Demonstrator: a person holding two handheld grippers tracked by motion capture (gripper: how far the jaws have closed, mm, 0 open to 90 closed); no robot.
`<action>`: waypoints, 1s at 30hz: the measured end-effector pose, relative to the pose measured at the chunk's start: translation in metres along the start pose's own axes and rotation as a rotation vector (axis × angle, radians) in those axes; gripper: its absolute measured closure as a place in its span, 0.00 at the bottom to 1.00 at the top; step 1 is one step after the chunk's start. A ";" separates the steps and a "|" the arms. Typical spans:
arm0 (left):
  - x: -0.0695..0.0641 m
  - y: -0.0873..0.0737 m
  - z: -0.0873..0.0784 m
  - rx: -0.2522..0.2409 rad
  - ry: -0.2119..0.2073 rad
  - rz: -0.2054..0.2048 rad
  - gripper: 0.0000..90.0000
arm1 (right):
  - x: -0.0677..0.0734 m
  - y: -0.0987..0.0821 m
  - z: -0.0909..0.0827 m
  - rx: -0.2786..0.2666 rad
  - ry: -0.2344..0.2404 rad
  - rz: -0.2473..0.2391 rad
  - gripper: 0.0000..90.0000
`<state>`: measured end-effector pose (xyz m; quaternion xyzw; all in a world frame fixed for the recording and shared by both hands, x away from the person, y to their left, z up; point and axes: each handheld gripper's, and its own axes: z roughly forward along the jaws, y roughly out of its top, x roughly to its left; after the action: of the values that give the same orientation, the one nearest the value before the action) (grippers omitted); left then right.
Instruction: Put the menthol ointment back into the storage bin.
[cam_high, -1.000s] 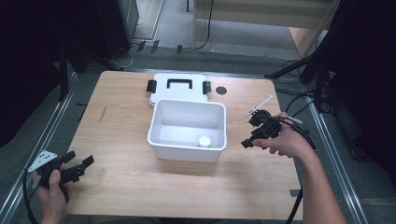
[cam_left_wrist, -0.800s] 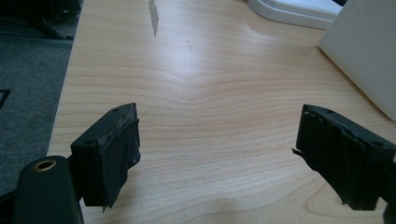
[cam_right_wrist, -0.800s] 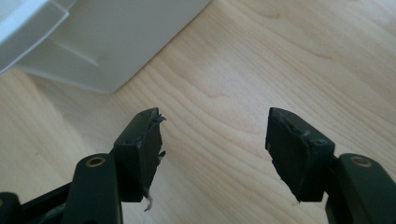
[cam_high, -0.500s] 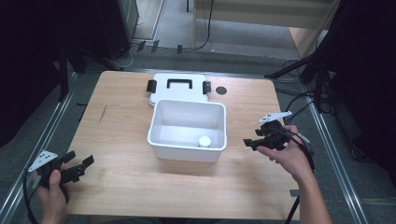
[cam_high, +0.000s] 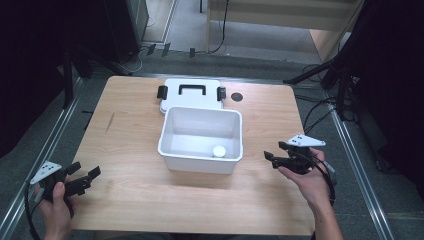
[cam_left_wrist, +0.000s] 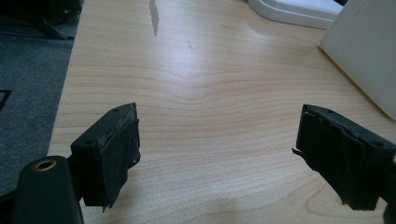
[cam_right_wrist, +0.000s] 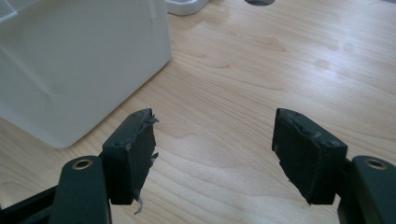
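Two claws, both spread wide, nothing held. Left claw (cam_high: 85, 178) low over near-left corner of light wooden table (cam_high: 130, 125). Right claw (cam_high: 275, 152) just right of white rectangular plastic bin (cam_high: 200, 150), apart from it. Small white round cap (cam_high: 219, 151) inside bin, near front wall. White lid with black handle (cam_high: 190, 92) lies flat behind bin, touching it.

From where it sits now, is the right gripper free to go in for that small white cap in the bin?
Probably yes. The right gripper is open beside the bin, whose top is uncovered; the cap lies alone inside, so only the wall needs clearing.
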<state>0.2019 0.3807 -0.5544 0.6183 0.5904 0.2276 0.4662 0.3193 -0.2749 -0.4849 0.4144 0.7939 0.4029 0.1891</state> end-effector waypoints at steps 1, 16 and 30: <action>0.000 0.000 0.000 0.000 0.000 0.000 0.16 | -0.001 -0.004 -0.001 -0.015 -0.008 0.002 0.34; 0.000 0.000 0.000 0.001 0.000 0.000 0.16 | -0.011 -0.040 -0.013 -0.139 -0.047 0.035 0.31; 0.000 0.000 0.000 -0.001 0.003 -0.001 0.16 | -0.023 -0.079 -0.029 -0.237 -0.090 0.086 0.31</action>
<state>0.2016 0.3804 -0.5543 0.6174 0.5913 0.2284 0.4658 0.2746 -0.3342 -0.5310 0.4404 0.7129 0.4826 0.2548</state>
